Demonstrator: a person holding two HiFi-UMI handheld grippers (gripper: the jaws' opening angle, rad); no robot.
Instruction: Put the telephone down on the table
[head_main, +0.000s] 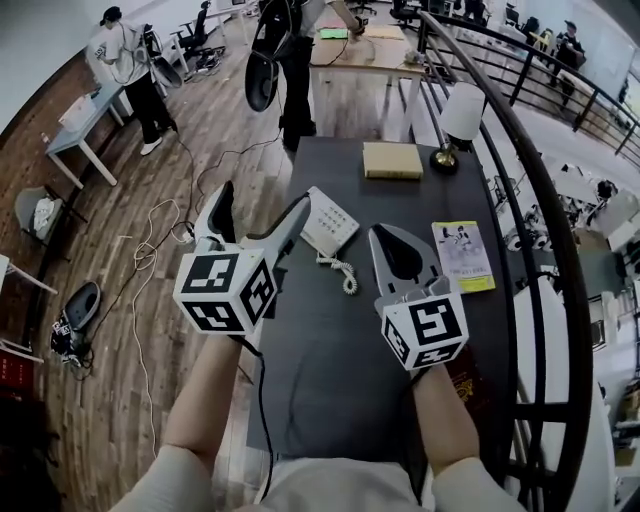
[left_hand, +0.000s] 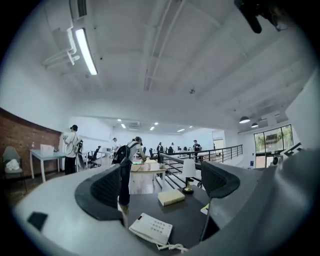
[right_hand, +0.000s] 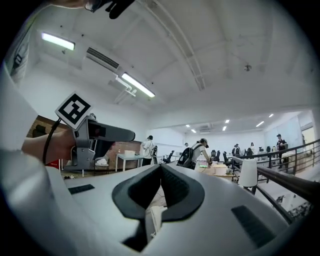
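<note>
A white telephone (head_main: 328, 222) lies flat on the dark counter (head_main: 330, 350), near its left edge, with its coiled cord (head_main: 343, 273) trailing toward the person. The left tool (head_main: 262, 200) hovers just beside it, jaws spread and empty. The right tool (head_main: 388, 238) hangs nearby, jaws pressed together on nothing. Likely risk: a spread jaw could catch the cord and drag the telephone off the edge.

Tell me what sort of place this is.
Probably an open-plan office or lab, perhaps on an upper level. A dark table holds a desk telephone and a lamp, a black railing runs beside it, and more desks and office chairs stand beyond.
</note>
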